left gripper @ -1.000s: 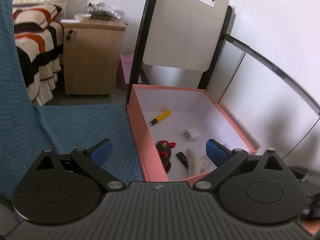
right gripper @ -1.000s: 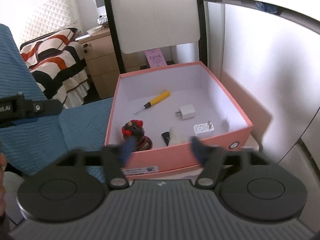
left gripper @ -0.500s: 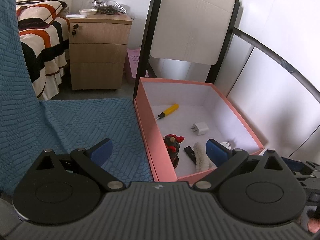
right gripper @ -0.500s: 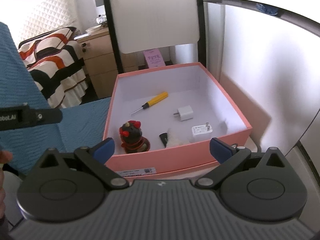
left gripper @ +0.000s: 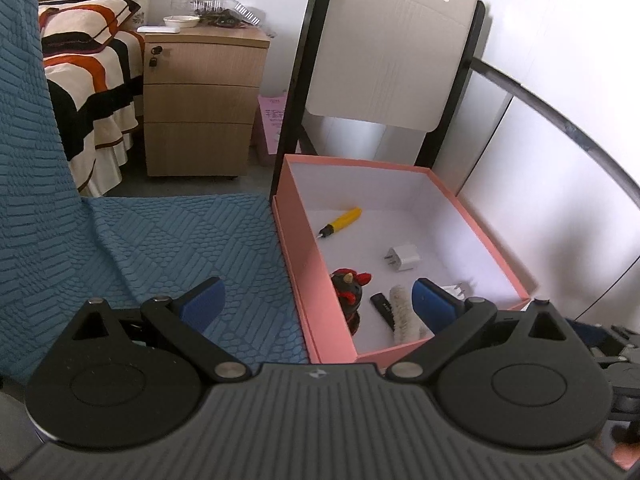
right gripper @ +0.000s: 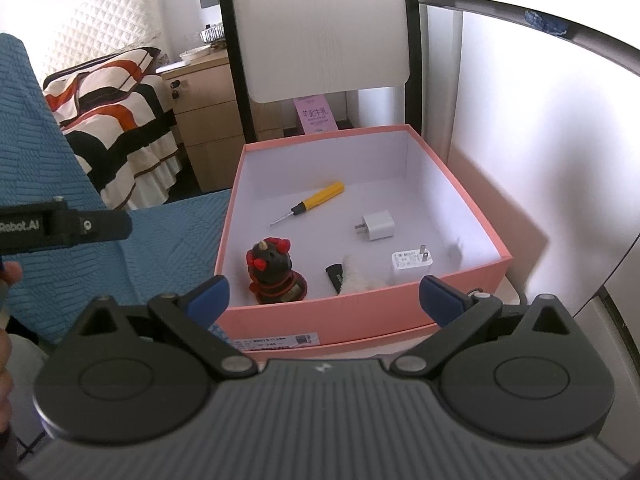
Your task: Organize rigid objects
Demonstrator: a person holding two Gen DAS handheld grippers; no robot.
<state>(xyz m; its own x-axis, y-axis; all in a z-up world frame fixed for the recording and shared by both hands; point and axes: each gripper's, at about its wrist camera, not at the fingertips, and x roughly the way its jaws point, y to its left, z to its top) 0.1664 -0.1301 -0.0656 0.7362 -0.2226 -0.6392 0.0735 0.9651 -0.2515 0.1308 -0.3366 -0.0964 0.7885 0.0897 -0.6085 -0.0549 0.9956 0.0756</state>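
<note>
A pink box [right gripper: 360,314] [left gripper: 316,276] with a white inside holds a yellow screwdriver [right gripper: 316,200] [left gripper: 342,220], a small white charger [right gripper: 378,226] [left gripper: 404,258], a second white charger [right gripper: 412,266], a black and red figurine [right gripper: 274,272] [left gripper: 350,290], and a black handled brush [left gripper: 394,308] [right gripper: 352,278]. My left gripper [left gripper: 316,302] is open and empty, just before the box's near left corner. My right gripper [right gripper: 324,300] is open and empty, in front of the box's near wall.
A blue textured cloth [left gripper: 160,248] [right gripper: 100,264] lies left of the box. A folded white chair with a black frame [left gripper: 392,52] [right gripper: 324,28] stands behind it. A wooden drawer cabinet [left gripper: 200,100] and a striped bed [left gripper: 80,92] are at the back left. A white wall panel [right gripper: 540,140] is on the right.
The right gripper's jaws opened wide from a narrower spread and drew back slightly. The left gripper pulled back and swung left, showing more blue cloth.
</note>
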